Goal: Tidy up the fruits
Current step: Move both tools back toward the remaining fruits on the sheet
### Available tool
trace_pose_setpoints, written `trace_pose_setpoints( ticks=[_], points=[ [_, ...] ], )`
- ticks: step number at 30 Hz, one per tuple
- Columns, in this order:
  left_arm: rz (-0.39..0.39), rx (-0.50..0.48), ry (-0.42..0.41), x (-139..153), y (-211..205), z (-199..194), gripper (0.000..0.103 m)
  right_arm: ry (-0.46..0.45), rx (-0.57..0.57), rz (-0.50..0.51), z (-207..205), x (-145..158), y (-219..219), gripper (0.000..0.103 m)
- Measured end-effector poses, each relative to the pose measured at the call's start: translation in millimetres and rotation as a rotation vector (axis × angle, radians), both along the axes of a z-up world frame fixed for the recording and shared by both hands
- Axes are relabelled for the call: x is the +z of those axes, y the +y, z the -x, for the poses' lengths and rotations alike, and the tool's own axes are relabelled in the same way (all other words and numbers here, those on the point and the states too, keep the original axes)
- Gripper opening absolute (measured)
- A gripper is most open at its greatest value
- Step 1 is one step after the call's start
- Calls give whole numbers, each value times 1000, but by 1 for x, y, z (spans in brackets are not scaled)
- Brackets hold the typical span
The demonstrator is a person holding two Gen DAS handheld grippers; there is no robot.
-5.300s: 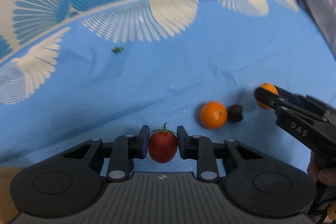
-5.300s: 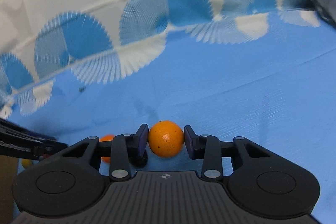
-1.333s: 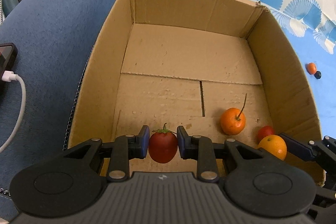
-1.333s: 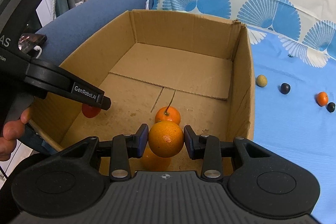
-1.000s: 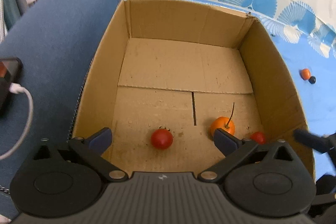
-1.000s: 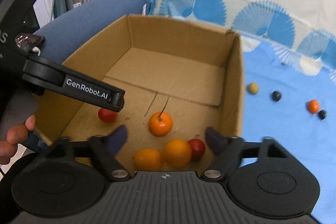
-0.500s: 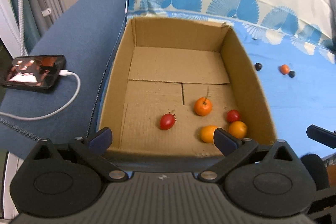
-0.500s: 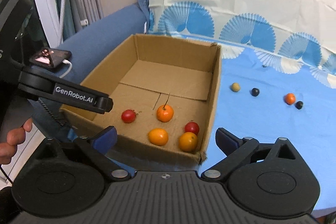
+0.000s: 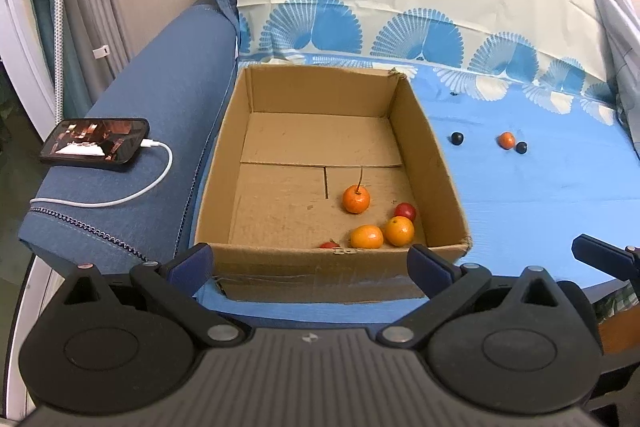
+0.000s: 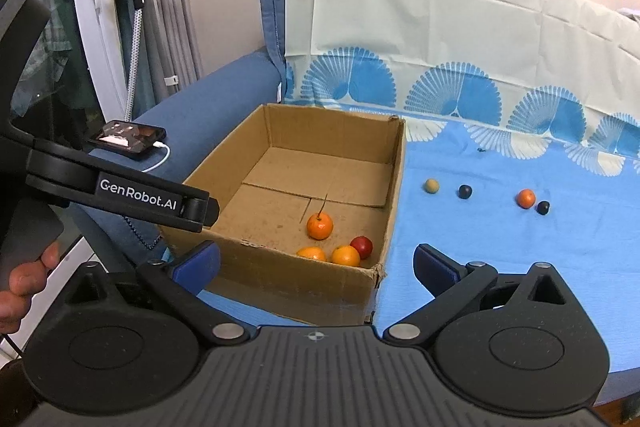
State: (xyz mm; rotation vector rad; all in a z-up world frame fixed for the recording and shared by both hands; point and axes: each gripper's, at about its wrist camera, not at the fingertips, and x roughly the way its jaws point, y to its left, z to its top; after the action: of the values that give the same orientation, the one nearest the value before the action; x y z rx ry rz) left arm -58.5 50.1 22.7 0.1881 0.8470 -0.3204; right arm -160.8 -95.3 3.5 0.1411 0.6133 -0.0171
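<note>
The left gripper (image 9: 310,263) has its jaws spread wide apart and holds nothing; it hangs short of the near wall of the cardboard box (image 9: 340,271). The right gripper (image 10: 316,265) is likewise spread wide and empty, set off the box's near right corner.

Inside the box, the fruit sits toward the 4 o'clock corner of the floor. A stemmed orange (image 9: 355,199) stands a little apart, nearer the middle. Two plain oranges (image 9: 366,236) lie side by side, touching, close to the near wall. A red tomato (image 9: 405,211) rests just beyond the right-hand orange, against it. A second tomato (image 9: 329,245) is mostly hidden behind the near wall's rim at 6 o'clock, just left of the oranges.

Out on the blue cloth (image 9: 540,195), toward 2 o'clock from the box, lie a small orange fruit (image 9: 507,139) with a dark berry (image 9: 521,147) just beside it, and another dark berry (image 9: 457,138) well apart to their left. The right wrist view also shows a pale round fruit (image 10: 431,186) at 9 o'clock from that lone berry.

At 9 o'clock from the box, a phone (image 9: 96,145) lies on the sofa arm (image 9: 160,99) with a white cable (image 9: 132,193) plugged in
</note>
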Motion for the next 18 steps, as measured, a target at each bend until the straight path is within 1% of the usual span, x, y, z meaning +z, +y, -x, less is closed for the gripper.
trace_pose_setpoints(
  ticks=[8, 18],
  points=[
    [3, -14, -36, 10, -1, 13, 103, -27, -15, 6, 12, 5, 0, 102],
    [-11, -18, -44, 15, -4, 11, 103, -32, -20, -11, 11, 5, -2, 102]
  ],
)
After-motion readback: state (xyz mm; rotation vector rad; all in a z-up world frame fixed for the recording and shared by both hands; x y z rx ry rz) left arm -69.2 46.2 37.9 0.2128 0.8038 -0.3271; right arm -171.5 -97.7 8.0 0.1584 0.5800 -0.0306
